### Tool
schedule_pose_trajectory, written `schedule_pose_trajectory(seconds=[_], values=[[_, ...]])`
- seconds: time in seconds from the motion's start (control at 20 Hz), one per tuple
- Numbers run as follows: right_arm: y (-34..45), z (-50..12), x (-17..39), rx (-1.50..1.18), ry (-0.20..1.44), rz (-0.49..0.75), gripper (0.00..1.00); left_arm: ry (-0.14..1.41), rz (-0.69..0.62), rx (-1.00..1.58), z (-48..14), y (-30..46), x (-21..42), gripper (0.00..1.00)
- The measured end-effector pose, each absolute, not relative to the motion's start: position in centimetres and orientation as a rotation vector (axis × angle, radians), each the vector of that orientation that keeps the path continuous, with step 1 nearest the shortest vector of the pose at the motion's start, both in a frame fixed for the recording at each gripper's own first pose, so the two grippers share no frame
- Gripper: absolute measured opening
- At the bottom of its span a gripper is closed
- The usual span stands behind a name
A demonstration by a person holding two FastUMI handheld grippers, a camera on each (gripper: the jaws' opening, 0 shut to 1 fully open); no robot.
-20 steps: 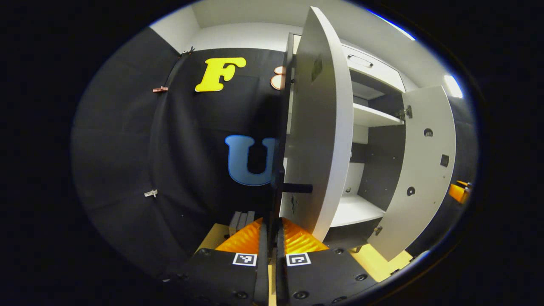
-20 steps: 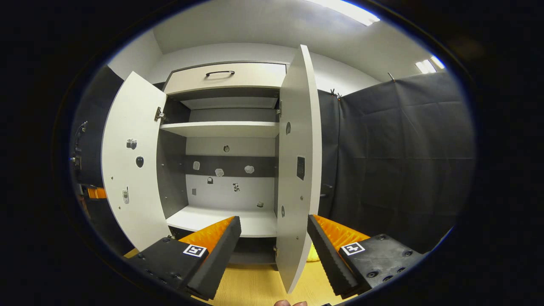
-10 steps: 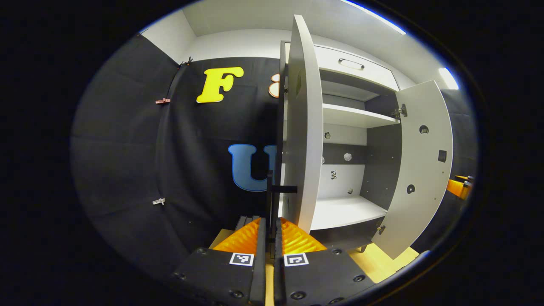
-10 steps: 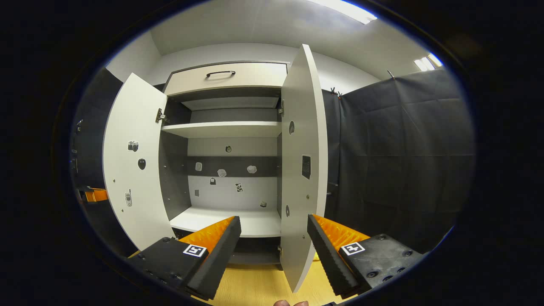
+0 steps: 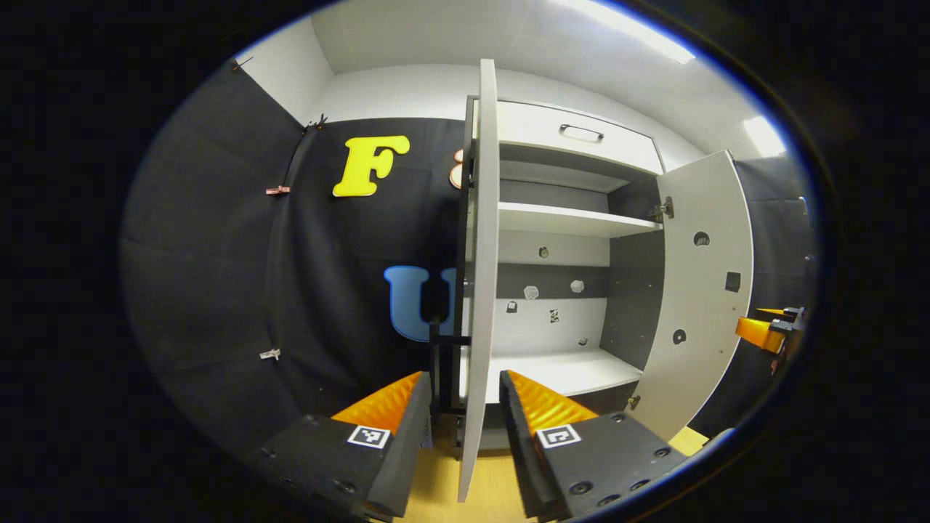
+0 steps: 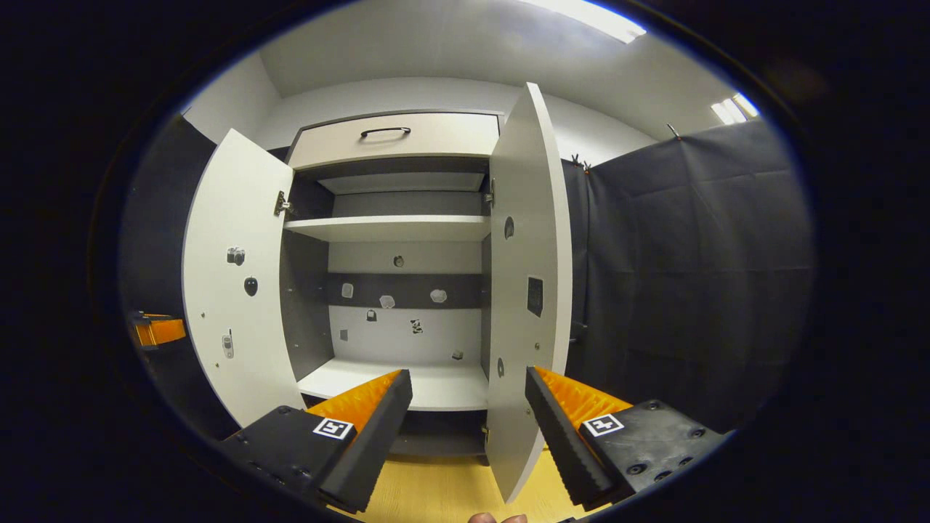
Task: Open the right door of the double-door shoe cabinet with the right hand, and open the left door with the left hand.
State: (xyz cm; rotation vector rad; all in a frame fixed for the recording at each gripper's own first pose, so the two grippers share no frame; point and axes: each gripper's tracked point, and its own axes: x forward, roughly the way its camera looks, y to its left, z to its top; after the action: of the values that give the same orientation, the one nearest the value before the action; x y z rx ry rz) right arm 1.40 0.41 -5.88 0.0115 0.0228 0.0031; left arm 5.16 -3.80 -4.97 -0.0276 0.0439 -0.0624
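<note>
White left door edge-on between spread jaws (untouched), handle beyond.

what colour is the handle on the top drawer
Black, a curved bar on the pale drawer front; the drawer handle shows best in the right gripper view.

white shoe cabinet, left door open, right door open
</note>
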Motion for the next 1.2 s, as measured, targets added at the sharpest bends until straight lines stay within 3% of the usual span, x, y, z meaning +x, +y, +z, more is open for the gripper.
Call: schedule_pose_trajectory(seconds=[0.15,0.2,0.55,1.2], values=[[0.5,-5.6,1.4,0.014,0.012,0.014,0.99,0.036,-0.093,-0.012,-5.0,-5.4,4.7,0.95],[0.5,-5.5,1.3,0.015,0.009,0.016,0.99,0.036,-0.091,-0.024,-4.9,-5.7,4.7,0.98],[0.9,-4.9,0.9,0.035,0.009,0.041,0.99,0.016,-0.029,-0.057,-5.1,-6.1,4.3,0.98],[1.6,-4.5,0.2,0.036,-0.005,0.073,0.98,0.026,-0.061,-0.013,-4.9,-8.4,4.7,0.96]])
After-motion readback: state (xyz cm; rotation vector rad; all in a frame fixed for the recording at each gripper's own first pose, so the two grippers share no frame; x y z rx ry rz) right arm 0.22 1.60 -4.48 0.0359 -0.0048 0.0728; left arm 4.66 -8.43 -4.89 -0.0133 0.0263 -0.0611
